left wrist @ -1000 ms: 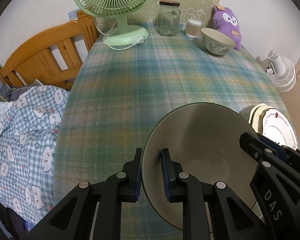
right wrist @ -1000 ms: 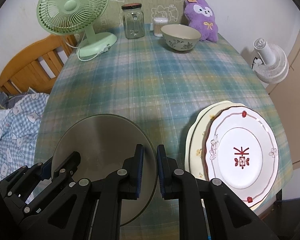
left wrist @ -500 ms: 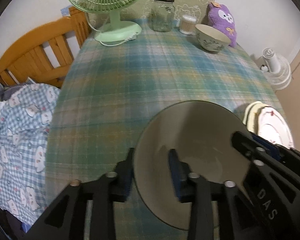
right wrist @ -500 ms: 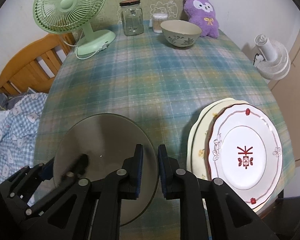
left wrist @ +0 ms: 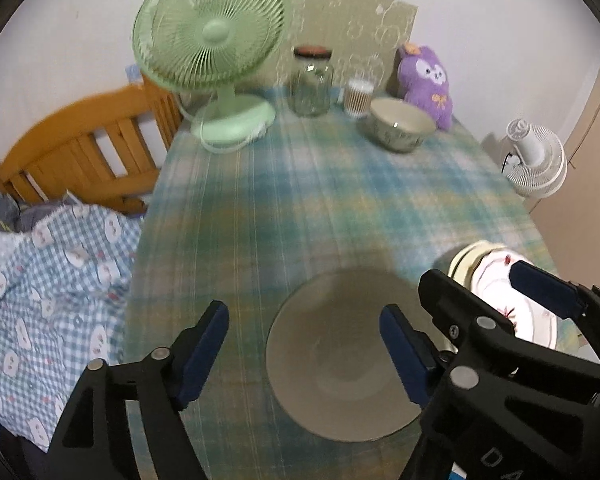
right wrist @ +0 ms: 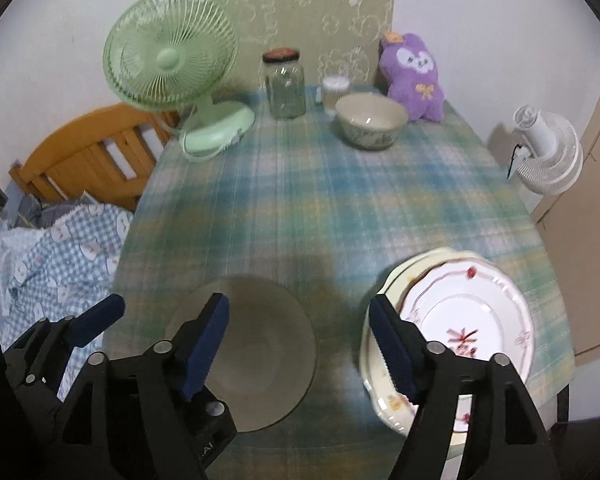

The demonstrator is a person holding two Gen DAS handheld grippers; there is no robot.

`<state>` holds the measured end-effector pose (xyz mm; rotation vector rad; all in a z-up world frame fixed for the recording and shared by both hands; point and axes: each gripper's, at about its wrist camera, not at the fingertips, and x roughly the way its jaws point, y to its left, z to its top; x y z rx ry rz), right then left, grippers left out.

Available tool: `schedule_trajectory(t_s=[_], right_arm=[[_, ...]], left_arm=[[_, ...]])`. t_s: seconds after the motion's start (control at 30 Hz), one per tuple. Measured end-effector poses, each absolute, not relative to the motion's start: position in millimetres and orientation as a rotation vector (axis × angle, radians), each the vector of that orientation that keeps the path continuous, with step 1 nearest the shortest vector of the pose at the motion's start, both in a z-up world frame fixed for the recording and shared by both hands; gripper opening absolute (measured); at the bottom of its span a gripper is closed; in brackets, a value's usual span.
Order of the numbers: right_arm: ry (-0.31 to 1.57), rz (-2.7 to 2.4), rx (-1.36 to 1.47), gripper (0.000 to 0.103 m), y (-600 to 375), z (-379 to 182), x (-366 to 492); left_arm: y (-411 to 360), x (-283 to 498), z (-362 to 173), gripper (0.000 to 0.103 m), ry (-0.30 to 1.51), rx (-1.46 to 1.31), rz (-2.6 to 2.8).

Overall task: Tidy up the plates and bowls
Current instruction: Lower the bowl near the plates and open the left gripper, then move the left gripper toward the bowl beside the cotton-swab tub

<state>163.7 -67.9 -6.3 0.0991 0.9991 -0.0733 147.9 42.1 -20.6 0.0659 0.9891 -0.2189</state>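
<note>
A grey-brown bowl point(left wrist: 340, 356) sits on the plaid tablecloth near the front edge; it also shows in the right wrist view point(right wrist: 256, 344). My left gripper point(left wrist: 304, 340) is open and raised above the bowl's left side. My right gripper point(right wrist: 300, 340) is open between the bowl and a stack of plates point(right wrist: 460, 328), the top one white with red marks; the stack shows at the right in the left wrist view point(left wrist: 500, 280). A cream patterned bowl point(right wrist: 370, 120) stands at the far end, also seen in the left wrist view point(left wrist: 400, 122).
A green table fan point(right wrist: 172, 68), a glass jar point(right wrist: 285, 84), a small cup point(right wrist: 334, 92) and a purple plush toy point(right wrist: 414, 76) stand along the far edge. A wooden bed frame point(left wrist: 80, 152) and checked bedding point(left wrist: 40, 292) lie left. A white fan point(right wrist: 548, 152) stands right.
Both grippers opened, let go of the grey-brown bowl's rim and pulled up and back. The bowl now rests on the table.
</note>
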Motion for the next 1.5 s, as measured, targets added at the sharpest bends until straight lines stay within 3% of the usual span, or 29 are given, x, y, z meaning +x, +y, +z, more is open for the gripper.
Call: schedule_trajectory(t_s=[0.27, 0.73, 1.37, 1.5], right_arm=[[0.908, -0.072, 0.107, 0.083, -98, 37, 186], [0.836, -0.006, 0.06, 0.083, -181, 72, 280], [0.857, 0.102, 0.037, 0.083, -254, 26, 430], [0.878, 0.092, 0.033, 0.083, -259, 7, 446]], left_arm=[[14, 171, 19, 0.09, 0.902, 0.061, -0.21], [-65, 251, 48, 0.091, 0.842, -0.005, -0.131], [-139, 379, 6, 0.089, 0.871, -0.045, -0.034], [-145, 397, -13, 0.083, 0.88, -0.03, -0.03]])
